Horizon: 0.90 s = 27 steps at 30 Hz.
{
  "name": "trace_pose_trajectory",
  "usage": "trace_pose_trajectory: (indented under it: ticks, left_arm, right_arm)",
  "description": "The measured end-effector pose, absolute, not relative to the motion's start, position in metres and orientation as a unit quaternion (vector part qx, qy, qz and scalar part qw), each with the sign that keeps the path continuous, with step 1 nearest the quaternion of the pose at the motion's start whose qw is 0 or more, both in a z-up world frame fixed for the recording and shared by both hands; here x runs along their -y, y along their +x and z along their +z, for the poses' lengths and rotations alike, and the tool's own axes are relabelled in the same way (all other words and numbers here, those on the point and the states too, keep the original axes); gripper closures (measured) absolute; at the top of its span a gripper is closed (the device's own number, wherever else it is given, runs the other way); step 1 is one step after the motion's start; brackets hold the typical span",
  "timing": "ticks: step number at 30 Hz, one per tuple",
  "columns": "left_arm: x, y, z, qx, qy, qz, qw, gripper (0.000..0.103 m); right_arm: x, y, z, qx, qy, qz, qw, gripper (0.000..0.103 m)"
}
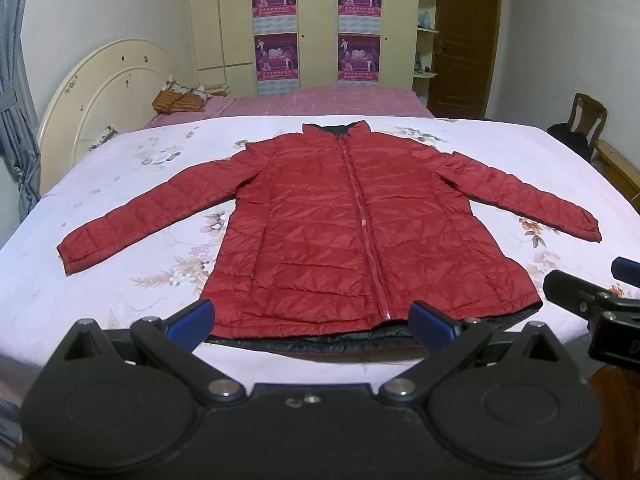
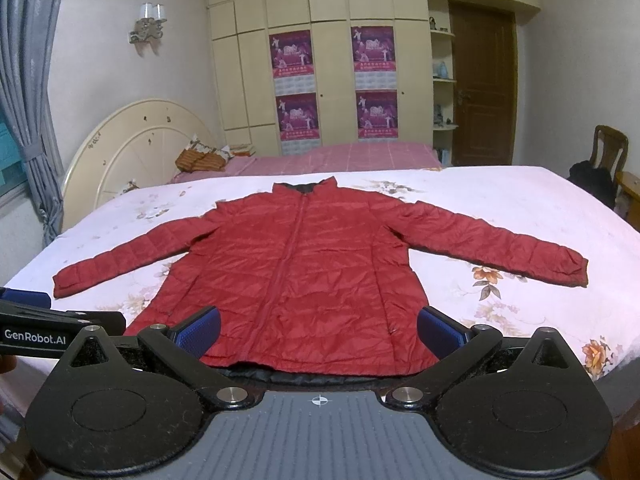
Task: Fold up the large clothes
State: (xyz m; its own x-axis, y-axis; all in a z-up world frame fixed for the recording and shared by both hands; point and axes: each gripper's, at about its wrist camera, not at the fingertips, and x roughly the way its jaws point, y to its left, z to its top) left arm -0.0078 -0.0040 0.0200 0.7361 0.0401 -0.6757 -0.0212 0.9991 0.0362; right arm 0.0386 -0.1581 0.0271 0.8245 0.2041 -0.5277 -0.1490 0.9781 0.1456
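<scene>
Both claws (image 1: pixel 312 320) (image 2: pixel 318 332) wide, empty; red jacket (image 1: pixel 340 220) flat, hem partly hidden.

Pale walls all round; a bed with a floral sheet (image 2: pixel 520 216) fills the near ground, its cream rounded headboard (image 2: pixel 132 152) at the left; beyond lies a pink checked cover (image 2: pixel 360 156); far wall — tall cream wardrobes (image 2: pixel 332 60) hung with four purple posters (image 2: pixel 291 54); a brown door (image 2: pixel 482 92) at far right; wooden chair (image 2: pixel 610 148) beside it; grey curtain (image 2: pixel 28 80) at left; a wall lamp (image 2: pixel 150 22) — unlit.
</scene>
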Motion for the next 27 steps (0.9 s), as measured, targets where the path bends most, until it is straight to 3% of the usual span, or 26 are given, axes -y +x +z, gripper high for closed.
trace_pose_trajectory:
  ticks: [27]
  left_arm:
    - [-0.008,0.017,0.013,-0.373,0.009,0.025,0.927,0.0]
  right_arm:
    - [0.157,0.07,0.028,-0.277,0.041,0.085,0.956,0.0]
